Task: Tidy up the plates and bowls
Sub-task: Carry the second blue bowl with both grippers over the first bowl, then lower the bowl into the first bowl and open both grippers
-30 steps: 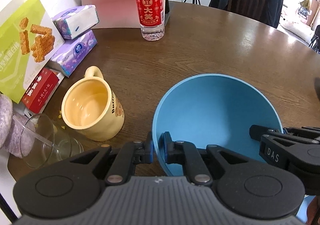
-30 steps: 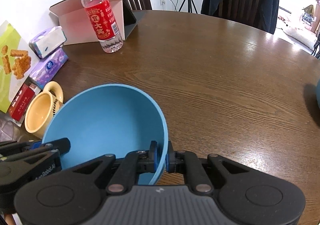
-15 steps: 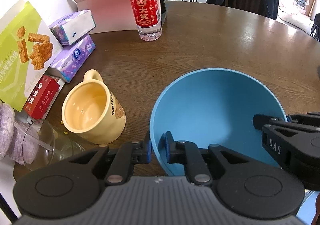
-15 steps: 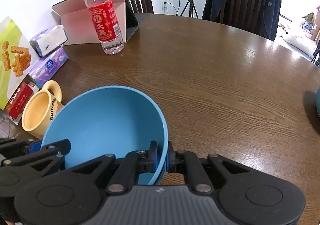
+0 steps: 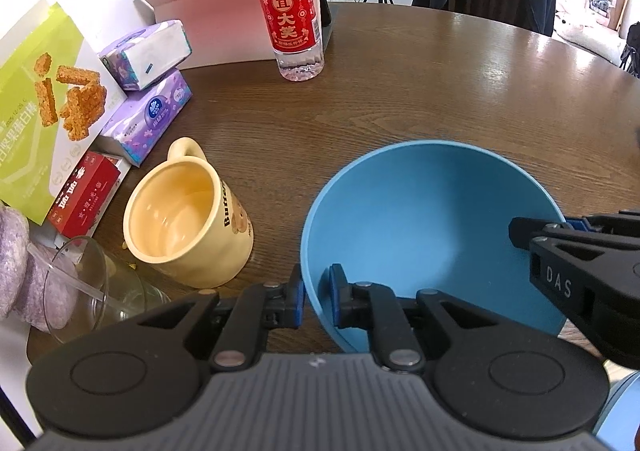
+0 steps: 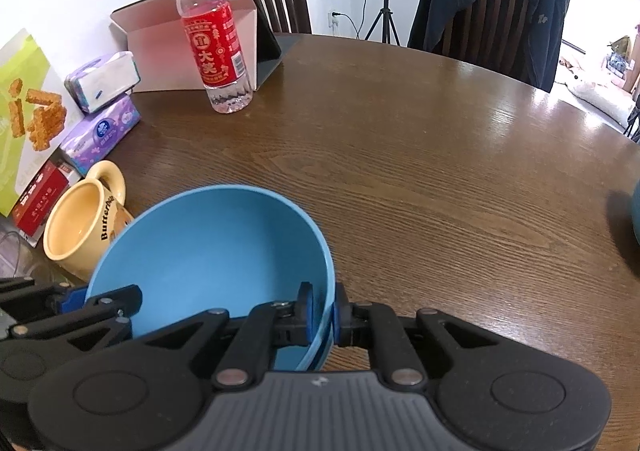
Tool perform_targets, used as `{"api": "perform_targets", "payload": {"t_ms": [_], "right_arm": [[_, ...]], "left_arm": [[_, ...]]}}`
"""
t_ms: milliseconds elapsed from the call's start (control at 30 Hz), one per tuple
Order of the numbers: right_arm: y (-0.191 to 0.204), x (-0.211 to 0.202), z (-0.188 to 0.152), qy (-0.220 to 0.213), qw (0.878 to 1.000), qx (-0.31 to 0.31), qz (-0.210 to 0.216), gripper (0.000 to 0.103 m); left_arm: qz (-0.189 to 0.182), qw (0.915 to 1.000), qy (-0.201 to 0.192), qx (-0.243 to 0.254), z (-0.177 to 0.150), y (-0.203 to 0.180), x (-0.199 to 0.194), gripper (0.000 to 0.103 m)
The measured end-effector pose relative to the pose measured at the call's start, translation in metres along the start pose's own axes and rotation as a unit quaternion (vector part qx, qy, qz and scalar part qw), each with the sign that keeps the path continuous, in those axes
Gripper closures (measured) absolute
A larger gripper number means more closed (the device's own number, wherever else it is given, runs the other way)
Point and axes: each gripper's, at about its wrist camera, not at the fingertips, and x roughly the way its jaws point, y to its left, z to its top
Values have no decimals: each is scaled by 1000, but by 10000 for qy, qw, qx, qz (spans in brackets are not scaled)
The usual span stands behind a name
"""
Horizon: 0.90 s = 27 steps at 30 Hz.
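Note:
A blue bowl (image 5: 428, 219) is held between both grippers above the brown round table (image 5: 400, 99). My left gripper (image 5: 316, 291) is shut on the bowl's left rim, one pad inside and one outside. My right gripper (image 6: 323, 311) is shut on the bowl's right rim; the bowl also shows in the right wrist view (image 6: 212, 251). The right gripper's black fingers (image 5: 560, 247) reach in from the right in the left wrist view. The left gripper (image 6: 72, 303) shows at the bowl's left edge in the right wrist view. A dark blue dish edge (image 6: 635, 211) peeks in at far right.
A yellow mug (image 5: 188, 219) stands just left of the bowl, with a glass cup (image 5: 88, 291) beside it. A red-labelled water bottle (image 5: 289, 11), tissue packs (image 5: 148, 111), snack boxes (image 5: 40, 99) and a pink box (image 5: 216, 27) line the left and back. Chairs (image 6: 492, 11) stand behind the table.
Both grippers have risen and drawn back slightly with the bowl held between them; the bottle and mug sit lower in view. Grips are unchanged.

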Motion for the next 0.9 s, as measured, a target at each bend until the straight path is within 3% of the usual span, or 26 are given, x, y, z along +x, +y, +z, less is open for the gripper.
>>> {"api": "perform_targets", "payload": {"t_ms": [467,900], "right_arm": [[-3,0,-1,-25,9999,48,101,93],[-14,-10,2,-15,9985,334,435,90]], "left_arm": [[15,9998,-177,-72,-4,1,2,91],[-324,9989,-168,-282,-1,19,-11,93]]}}
